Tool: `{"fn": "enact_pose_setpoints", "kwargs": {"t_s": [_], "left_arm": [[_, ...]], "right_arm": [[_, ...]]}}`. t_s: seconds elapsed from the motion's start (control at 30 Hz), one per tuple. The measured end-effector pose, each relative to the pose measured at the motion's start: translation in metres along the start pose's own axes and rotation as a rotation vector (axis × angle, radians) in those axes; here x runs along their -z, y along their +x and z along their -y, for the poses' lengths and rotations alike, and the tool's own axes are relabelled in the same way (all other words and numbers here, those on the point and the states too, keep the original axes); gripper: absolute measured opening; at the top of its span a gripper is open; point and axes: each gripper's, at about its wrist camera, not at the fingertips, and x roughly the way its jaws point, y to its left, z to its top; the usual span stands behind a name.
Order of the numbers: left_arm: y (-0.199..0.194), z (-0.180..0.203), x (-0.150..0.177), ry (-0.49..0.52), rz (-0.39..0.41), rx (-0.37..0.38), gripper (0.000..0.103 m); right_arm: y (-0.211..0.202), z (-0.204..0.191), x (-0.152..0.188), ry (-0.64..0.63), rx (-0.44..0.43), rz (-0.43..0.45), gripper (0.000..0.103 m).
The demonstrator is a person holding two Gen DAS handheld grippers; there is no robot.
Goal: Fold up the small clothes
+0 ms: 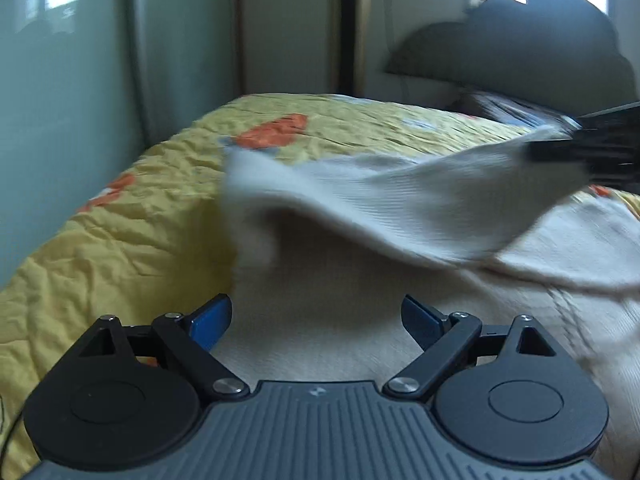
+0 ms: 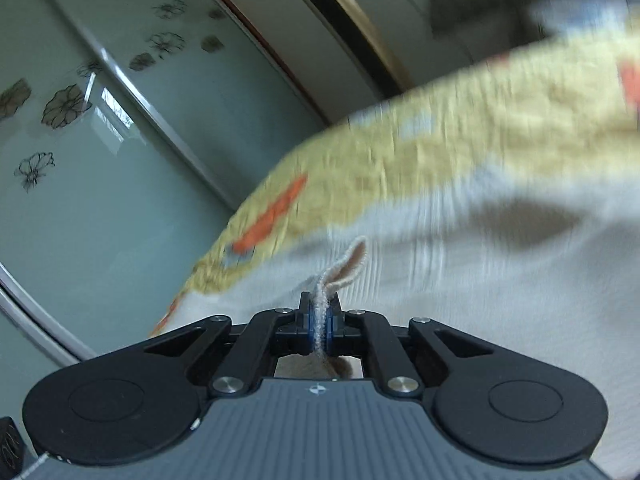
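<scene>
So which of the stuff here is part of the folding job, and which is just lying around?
Part of the job:
- cream knit garment
- right gripper, shut on its edge
- left gripper, open over it

Just around:
- yellow bedspread
- dark pillow
- glass wardrobe doors

Cream ribbed garment (image 1: 420,200) on a yellow bedspread (image 1: 120,240) with orange patches; pale green flowered wardrobe doors (image 2: 120,140)

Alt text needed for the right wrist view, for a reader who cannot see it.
The right gripper has its jaws shut on a pinched edge of a cream knit garment, which spreads out ahead over a yellow bedspread with orange patches. Pale green wardrobe doors with flower prints fill the left; the picture is motion-blurred.
</scene>
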Motion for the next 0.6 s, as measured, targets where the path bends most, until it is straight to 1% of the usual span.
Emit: {"fn": "enact_pose_setpoints", "kwargs": {"t_s": [0.1,0.2,0.3,0.4,0.47,0.6], "left_arm": [[0.008,-0.01,-0.009,-0.051,0.011,-0.042,0.093],[0.019,-0.017,-0.016,-0.081,0.007,-0.106,0.093],[0.025,-0.023,-0.016,-0.109,-0.003,-0.142,0.093],[0.025,-0.029,-0.013,-0.129,-0.018,-0.133,0.093],[0.026,-0.032,-0.012,-0.141,-0.027,-0.134,0.093],[0.023,-0.032,-0.013,-0.149,-0.035,-0.135,0.093]], "right_arm": [[-0.017,-0.005,-0.02,-0.085,0.05,0.058,0.01],[-0.031,0.002,-0.032,-0.112,0.089,0.102,0.01],[-0.04,0.014,-0.035,-0.126,0.137,0.124,0.01],[-0.048,0.029,-0.031,-0.124,0.18,0.123,0.01],[-0.051,0.039,-0.027,-0.106,0.188,0.114,0.01],[-0.046,0.059,-0.016,-0.066,0.215,0.066,0.01]]}}
